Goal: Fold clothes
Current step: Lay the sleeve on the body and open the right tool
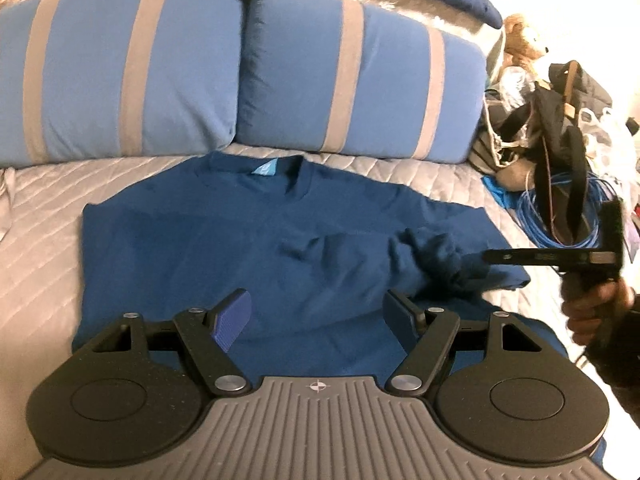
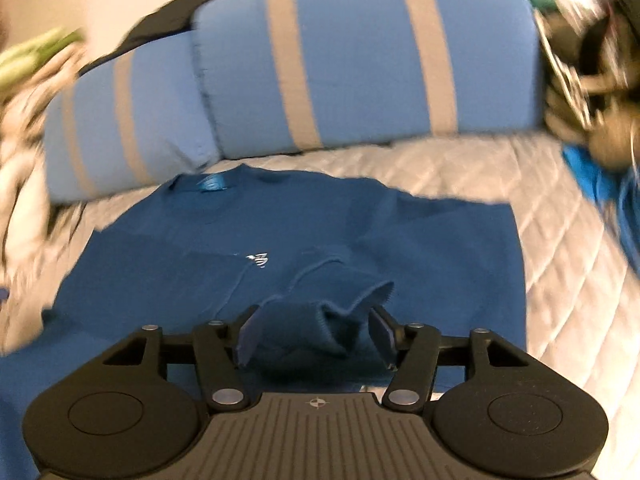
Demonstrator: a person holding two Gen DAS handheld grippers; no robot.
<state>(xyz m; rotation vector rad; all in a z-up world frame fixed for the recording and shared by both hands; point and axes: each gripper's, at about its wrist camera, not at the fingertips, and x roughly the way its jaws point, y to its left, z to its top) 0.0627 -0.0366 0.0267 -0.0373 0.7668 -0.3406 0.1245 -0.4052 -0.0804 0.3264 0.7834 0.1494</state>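
A: Where does the navy sweatshirt (image 1: 224, 248) lie?

B: Flat on the quilted bedspread (image 1: 40, 248), collar toward the two striped pillows (image 1: 120, 76). Its left side looks already turned in, the edge straight. The right gripper (image 2: 314, 334) has its fingers around the ribbed sleeve cuff (image 2: 320, 320), though whether they pinch it I cannot tell. The left gripper (image 1: 316, 320) hovers over the hem, fingers apart, holding nothing.

A: How to do this well?

B: Carry the cuff across the chest, low and taut, so the sleeve lands flat.

A: Anything in the way?

B: Only the bag straps (image 1: 560, 160) and blue cable coil (image 1: 536, 216) just beside the right edge.
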